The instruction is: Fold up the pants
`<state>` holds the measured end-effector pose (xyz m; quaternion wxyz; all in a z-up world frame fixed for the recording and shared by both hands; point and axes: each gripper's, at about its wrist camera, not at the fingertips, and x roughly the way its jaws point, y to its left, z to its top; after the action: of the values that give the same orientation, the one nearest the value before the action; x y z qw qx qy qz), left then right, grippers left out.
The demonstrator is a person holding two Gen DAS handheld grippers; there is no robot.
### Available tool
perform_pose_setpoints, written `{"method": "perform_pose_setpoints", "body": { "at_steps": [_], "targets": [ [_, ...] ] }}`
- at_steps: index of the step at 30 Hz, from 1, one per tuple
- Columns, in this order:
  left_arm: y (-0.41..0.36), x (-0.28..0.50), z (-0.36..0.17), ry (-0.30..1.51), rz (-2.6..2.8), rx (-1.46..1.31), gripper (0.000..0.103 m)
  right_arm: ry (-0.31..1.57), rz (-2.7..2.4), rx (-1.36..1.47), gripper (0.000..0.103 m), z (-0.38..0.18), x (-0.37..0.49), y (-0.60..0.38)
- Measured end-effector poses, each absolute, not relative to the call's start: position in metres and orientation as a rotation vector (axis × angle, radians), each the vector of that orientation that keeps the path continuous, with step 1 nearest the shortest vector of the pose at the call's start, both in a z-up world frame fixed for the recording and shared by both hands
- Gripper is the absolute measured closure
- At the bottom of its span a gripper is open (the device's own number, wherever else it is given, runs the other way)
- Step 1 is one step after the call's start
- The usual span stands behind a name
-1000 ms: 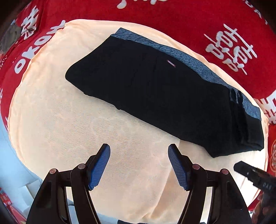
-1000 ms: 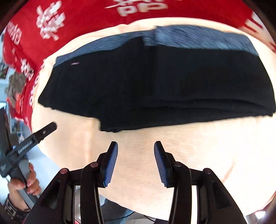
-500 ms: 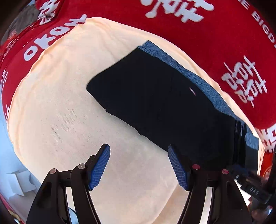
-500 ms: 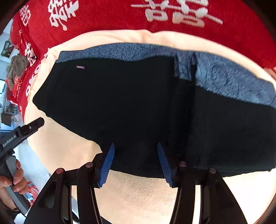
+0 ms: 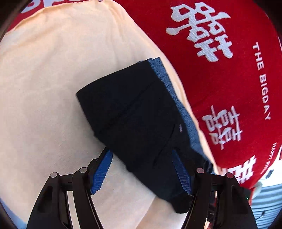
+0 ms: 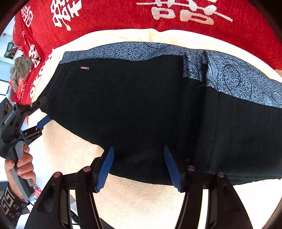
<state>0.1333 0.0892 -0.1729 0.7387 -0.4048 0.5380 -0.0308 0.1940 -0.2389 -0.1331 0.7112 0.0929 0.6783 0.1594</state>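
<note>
red cloth (image 6: 109, 15): base layer with white lettering, covers the far side and runs off to the left; seems only a backdrop.
cream towel (image 5: 44, 91): lies on the red cloth as the work pad; gives a plain, soft surface so the dark fabric edges read clearly.
pants (image 6: 123, 105): black with a grey-blue patterned band along the far edge, lying flat on the cream towel, long axis left to right, already doubled into layers. Right part shows an extra layer step, small label near the far left corner. Flat lay keeps the near hem reachable from the near side.
left tool (image 5: 141, 170): jaws spread, straddling the left end of the pants near its near corner; pads not pressing cloth. Judged: lined up to take that end for the next fold.
right tool (image 6: 139, 169): jaws opening, near hem of the pants between them, pads not seen pinching. Judged: widening to swallow the stacked layers.
hand (image 6: 19, 165): grips the left tool's handle at the far left of the right view.
</note>
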Motion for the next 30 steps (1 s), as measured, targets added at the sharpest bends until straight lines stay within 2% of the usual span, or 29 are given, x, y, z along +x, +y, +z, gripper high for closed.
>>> {"method": "perform_pose_setpoints", "body": {
  "at_steps": [6, 8, 12, 17, 18, 19, 20, 21, 24, 27, 30],
  "targets": [
    [0.089, 0.142, -0.181, 1.139, -0.053, -0.921, 0.032, 1.498, 0.360, 0.188, 0.039, -0.133, 0.192, -0.237],
    [0.083, 0.146, -0.172, 1.143, -0.038, -0.905, 0.032, 1.497, 0.362, 0.196, 0.039, -0.133, 0.191, -0.237],
    [0.068, 0.155, -0.138, 1.038, -0.132, -0.843, 0.032, 1.494, 0.368, 0.201, 0.039, -0.133, 0.191, -0.238],
    [0.065, 0.180, -0.176, 1.183, -0.029, -0.780, 0.032, 1.489, 0.380, 0.191, 0.039, -0.132, 0.191, -0.237],
    [0.066, 0.180, -0.176, 1.161, -0.022, -0.792, 0.032, 1.494, 0.381, 0.187, 0.039, -0.131, 0.192, -0.237],
    [0.063, 0.181, -0.172, 1.161, -0.014, -0.769, 0.034, 1.503, 0.381, 0.181, 0.039, -0.129, 0.193, -0.236],
    [0.057, 0.183, -0.169, 1.176, 0.003, -0.708, 0.043, 1.521, 0.382, 0.186, 0.038, -0.125, 0.196, -0.236],
    [0.051, 0.185, -0.167, 1.185, 0.031, -0.635, 0.062, 1.531, 0.385, 0.208, 0.038, -0.122, 0.199, -0.236],
    [0.028, 0.187, -0.154, 1.164, 0.037, -0.441, 0.065, 1.511, 0.406, 0.322, 0.038, -0.094, 0.219, -0.240],
    [-0.005, 0.181, -0.134, 1.086, 0.000, -0.185, 0.066, 1.501, 0.454, 0.406, 0.022, -0.062, 0.259, -0.232],
    [-0.036, 0.169, -0.121, 1.016, -0.056, 0.012, 0.066, 1.553, 0.557, 0.455, 0.020, -0.042, 0.305, -0.203]
  ]
}}
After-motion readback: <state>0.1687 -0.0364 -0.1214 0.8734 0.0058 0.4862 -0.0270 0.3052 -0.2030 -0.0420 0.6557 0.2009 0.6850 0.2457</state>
